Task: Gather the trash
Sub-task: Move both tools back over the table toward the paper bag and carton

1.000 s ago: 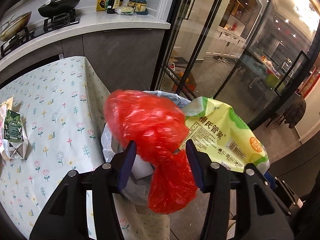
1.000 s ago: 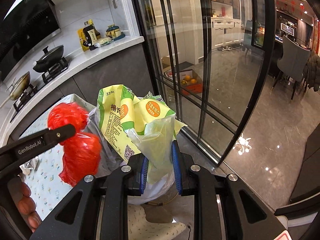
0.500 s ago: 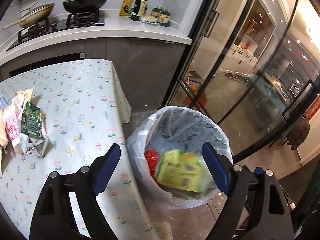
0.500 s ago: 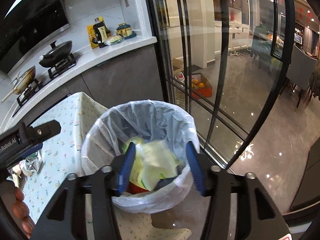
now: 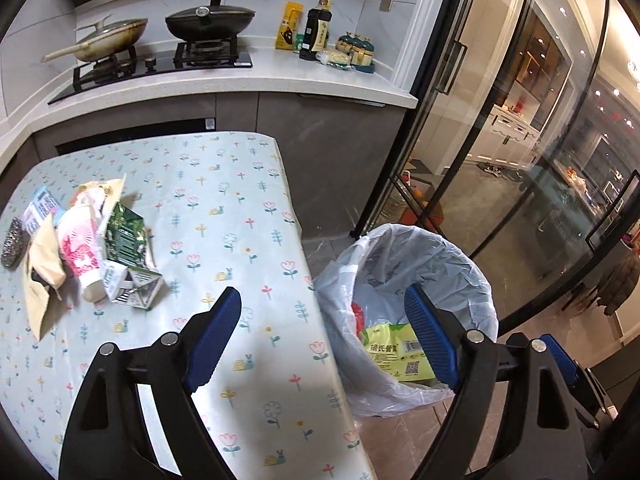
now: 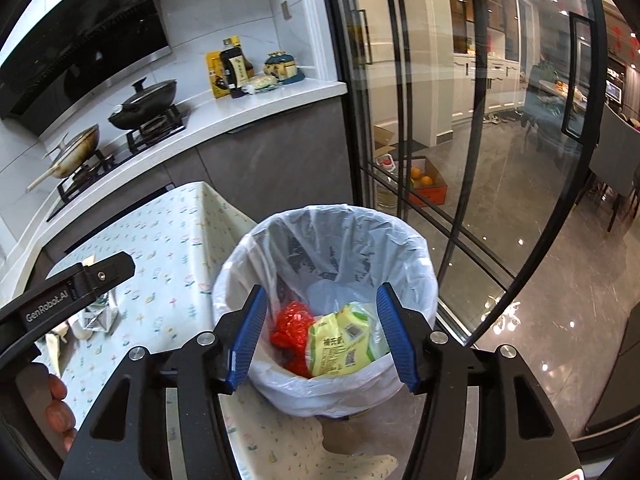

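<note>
The left fingers (image 5: 320, 336) stood spread wide and held nothing, half over the bin (image 5: 476, 276), half over the counter (image 5: 224, 200) edge beside it. The right fingers (image 6: 322, 334) were also apart and empty, framing the bin from above; their gap looked narrower than the left pair's.

Inside the bin lay a red bag (image 6: 292, 326) and a yellow-green packet (image 6: 340, 344), side by side on the liner's bottom. More trash (image 5: 92, 248), a green carton, a pink wrapper and brown paper, sat in a loose heap on the counter, well away from the bin, with a steel scourer (image 5: 14, 242) at the heap's far side.

Likely trouble lay in that heap. The pieces overlapped, so a pinch on one could drag or scatter the others, or push light wrappers off the counter onto the floor. The scourer might be scooped up by mistake, though it may not be trash. The liner's slack rim nearest the counter could also snag a finger on the next drop and tip the bin.
</note>
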The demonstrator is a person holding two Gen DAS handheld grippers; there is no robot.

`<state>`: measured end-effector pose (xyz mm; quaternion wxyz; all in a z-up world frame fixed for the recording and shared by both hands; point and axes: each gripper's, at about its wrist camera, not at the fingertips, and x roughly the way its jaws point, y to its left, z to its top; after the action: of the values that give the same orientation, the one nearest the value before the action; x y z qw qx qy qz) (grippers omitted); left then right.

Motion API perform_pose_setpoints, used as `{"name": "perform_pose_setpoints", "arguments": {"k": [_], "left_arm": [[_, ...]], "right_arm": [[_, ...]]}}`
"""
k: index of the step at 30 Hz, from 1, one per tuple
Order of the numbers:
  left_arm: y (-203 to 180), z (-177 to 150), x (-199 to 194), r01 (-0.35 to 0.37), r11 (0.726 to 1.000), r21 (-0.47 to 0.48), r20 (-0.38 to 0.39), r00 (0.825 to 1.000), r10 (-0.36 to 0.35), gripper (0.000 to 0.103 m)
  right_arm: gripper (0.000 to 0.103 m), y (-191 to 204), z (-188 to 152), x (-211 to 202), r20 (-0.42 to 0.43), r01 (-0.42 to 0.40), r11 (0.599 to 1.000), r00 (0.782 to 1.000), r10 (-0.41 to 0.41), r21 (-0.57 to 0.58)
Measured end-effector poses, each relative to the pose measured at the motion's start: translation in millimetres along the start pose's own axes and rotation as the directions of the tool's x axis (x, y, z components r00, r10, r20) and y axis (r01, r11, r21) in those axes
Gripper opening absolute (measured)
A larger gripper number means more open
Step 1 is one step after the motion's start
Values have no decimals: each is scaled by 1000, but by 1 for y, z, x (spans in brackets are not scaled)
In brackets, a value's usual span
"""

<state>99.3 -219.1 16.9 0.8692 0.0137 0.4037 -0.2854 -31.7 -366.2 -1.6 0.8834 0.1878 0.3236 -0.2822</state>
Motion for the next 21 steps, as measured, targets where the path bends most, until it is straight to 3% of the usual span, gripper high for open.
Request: {"name": "perform_pose_setpoints", "arguments": {"k": [11, 21], "left_arm": [[43, -7, -31, -91, 996, -26, 36, 995, 92, 80], [117, -22, -46, -249, 964, -89, 4, 968, 250, 80]], "right_arm": [[59, 51, -10, -17, 5, -73, 995, 997, 73, -66], [63, 110, -29, -18, -39, -163, 976, 986, 159, -142]]}}
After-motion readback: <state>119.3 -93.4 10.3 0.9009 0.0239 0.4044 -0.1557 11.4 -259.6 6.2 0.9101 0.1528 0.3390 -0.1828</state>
